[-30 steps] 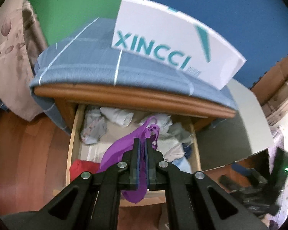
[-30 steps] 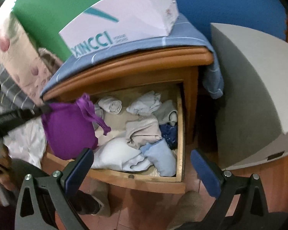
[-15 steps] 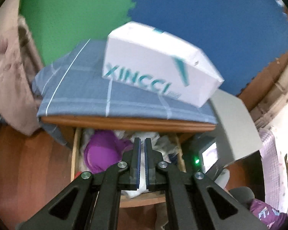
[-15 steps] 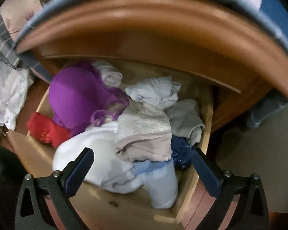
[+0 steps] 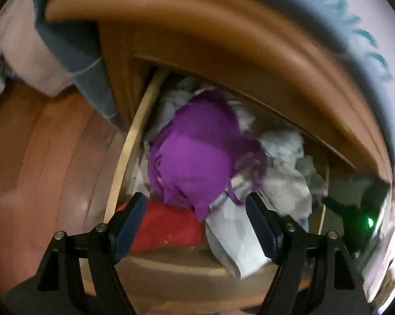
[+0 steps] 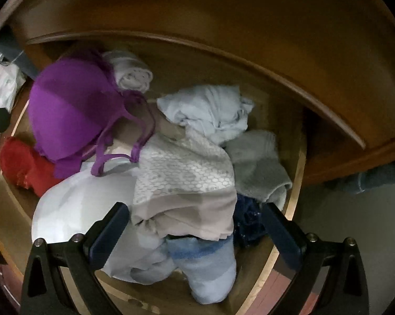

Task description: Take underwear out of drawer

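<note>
Purple bra (image 5: 197,162) between left tool (image 5: 196,215) fingers

Purple bra (image 6: 68,120) with purple straps. Red garment (image 6: 24,168) beside it. Beige cloth (image 6: 184,181) with white honeycomb pattern. Pale blue bundle (image 6: 208,110), grey piece (image 6: 257,165), navy scrap (image 6: 247,218), light-blue banded piece (image 6: 205,267). Brown wooden drawer (image 6: 297,183).
</note>
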`<state>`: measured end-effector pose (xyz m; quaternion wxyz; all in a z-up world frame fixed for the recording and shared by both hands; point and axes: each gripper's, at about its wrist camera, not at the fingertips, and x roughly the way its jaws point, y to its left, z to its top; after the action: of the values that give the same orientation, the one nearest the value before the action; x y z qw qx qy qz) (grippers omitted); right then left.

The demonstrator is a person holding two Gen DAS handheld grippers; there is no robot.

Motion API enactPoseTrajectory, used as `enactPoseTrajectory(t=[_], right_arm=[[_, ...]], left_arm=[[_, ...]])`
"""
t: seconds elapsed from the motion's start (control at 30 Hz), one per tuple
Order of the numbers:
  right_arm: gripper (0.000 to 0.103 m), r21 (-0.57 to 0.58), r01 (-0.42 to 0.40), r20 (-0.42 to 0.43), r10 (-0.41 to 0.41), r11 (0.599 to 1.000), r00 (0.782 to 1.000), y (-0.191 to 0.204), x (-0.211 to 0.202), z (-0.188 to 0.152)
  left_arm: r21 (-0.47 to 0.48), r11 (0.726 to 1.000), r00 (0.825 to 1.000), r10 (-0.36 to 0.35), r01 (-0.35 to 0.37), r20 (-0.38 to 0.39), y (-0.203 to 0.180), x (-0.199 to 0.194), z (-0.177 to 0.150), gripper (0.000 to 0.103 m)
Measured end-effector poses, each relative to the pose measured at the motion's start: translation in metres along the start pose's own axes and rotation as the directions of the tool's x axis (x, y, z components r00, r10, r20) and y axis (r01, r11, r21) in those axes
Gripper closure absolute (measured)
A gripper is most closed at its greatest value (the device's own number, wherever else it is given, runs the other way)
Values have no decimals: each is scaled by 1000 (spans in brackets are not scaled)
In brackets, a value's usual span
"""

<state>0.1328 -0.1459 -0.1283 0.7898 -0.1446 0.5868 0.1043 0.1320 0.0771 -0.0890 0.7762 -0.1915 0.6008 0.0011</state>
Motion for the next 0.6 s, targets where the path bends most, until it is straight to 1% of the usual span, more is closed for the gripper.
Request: enactPoseTrajectory(t=[0.03, 0.07, 0.1, 0.13, 0.17, 0.23, 0.27, 0.3, 0.33, 0.37, 0.4, 0.43, 0.47, 0.5, 0.53, 0.57, 0.6], right_arm=[[6, -5, 10, -3, -10, 1000, 1000, 1, 1, 0], [15, -26, 14, -20, -15, 1000, 1000, 4, 4, 0], [31, -39, -1, -53, -1, 999, 999, 6, 9, 0], [41, -32, -21, -82, 18, 999, 996, 4, 14, -1], [48, -24, -27, -95, 25, 999, 995, 3, 16, -2], [54, -41, -31, -92, 27, 999, 995, 5, 15, -2], [59, -58, -29, -85, 24, 998, 996, 7, 13, -3], [64, -64, -28, -78, 23, 998, 997, 8, 13, -4], [68, -69, -26, -68, 21, 997, 997, 9, 10, -6], [74, -78, -23, -54, 18, 997, 998, 11, 6, -7], [77, -92, -17, -32, 14, 996, 999, 13, -1, -10], [79, -98, -16, -24, 14, 995, 1000, 14, -5, -12], [81, -102, -23, -14, 22, 995, 1000, 16, -11, -15], [83, -100, -30, -7, 29, 995, 1000, 16, -15, -17], [85, -95, -44, 3, 45, 994, 999, 17, -22, -19], [86, -94, -54, 12, 55, 994, 998, 17, -27, -21], [87, -91, -65, 34, 68, 994, 997, 16, -37, -23]], left_arm=[[-21, 999, 1000, 25, -25, -15, 3, 8, 3, 28], [-36, 998, 999, 51, -52, -16, 4, 11, 4, 28], [-43, 997, 998, 64, -64, -9, 3, 13, 5, 28], [-43, 997, 998, 68, -69, -4, 2, 17, 8, 28], [-46, 996, 997, 81, -81, -10, 1, 21, 10, 28], [-67, 991, 993, 115, -116, -9, 3, 27, 13, 28], [-86, 988, 991, 131, -131, -6, 6, 31, 13, 27], [-106, 986, 991, 130, -129, 4, 10, 32, 14, 24], [-138, 983, 992, 122, -118, 23, 14, 33, 14, 24], [-162, 981, 993, 112, -104, 37, 17, 34, 14, 24], [-187, 978, 993, 104, -92, 58, 21, 35, 13, 23], [-206, 975, 992, 104, -88, 70, 23, 36, 11, 22], [-247, 967, 993, 90, -68, 81, 28, 39, 8, 20], [-305, 952, 996, 55, -31, 71, 35, 45, 4, 19], [-351, 936, 999, 24, -9, 39, 39, 52, 1, 19], [-380, 925, 1000, -5, 11, 19, 43, 59, -2, 21], [-405, 913, 999, -36, 40, 17, 47, 63, -6, 27]])
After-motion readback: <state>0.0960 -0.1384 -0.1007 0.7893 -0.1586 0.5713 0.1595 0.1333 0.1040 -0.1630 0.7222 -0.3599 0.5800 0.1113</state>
